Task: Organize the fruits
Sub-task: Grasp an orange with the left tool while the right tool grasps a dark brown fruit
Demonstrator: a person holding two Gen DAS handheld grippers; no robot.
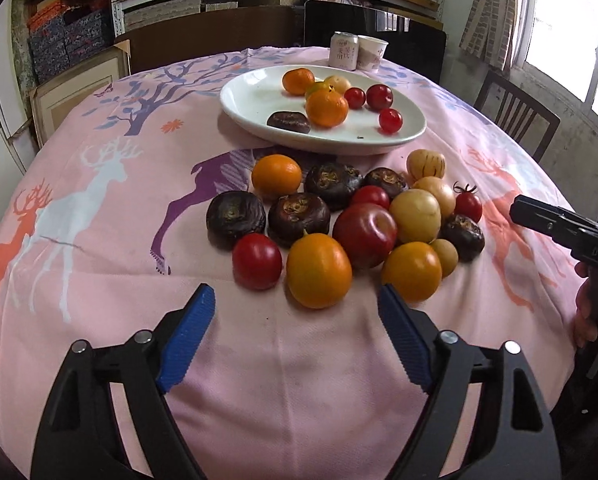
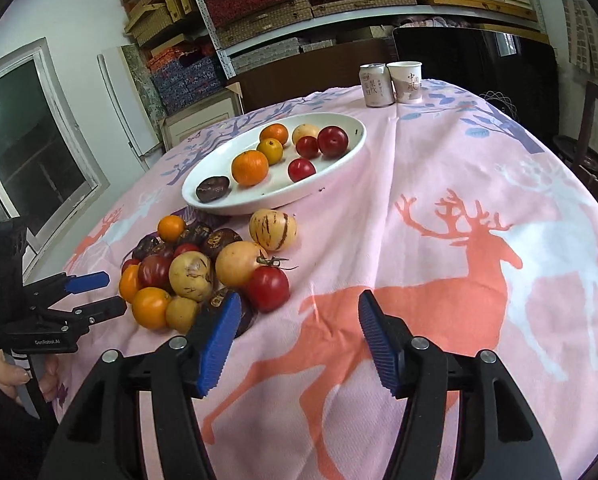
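A pile of fruit lies on the pink deer tablecloth: oranges (image 1: 319, 270), a red tomato (image 1: 257, 261), a red apple (image 1: 365, 234), dark water chestnuts (image 1: 235, 218) and yellow fruits (image 1: 415, 216). A white oval plate (image 1: 255, 100) behind it holds several fruits, among them an orange (image 1: 326, 108). My left gripper (image 1: 295, 312) is open and empty, just in front of the pile. My right gripper (image 2: 297, 320) is open and empty, right of the pile, near a stemmed tomato (image 2: 267, 288) and a striped yellow melon (image 2: 273, 229). The plate also shows in the right wrist view (image 2: 339, 162).
A drink can (image 1: 344, 51) and a paper cup (image 1: 372, 52) stand at the table's far edge. A wooden chair (image 1: 515, 116) is at the right. Shelves with boxes (image 2: 283, 12) line the back wall. The left gripper shows in the right wrist view (image 2: 95, 294).
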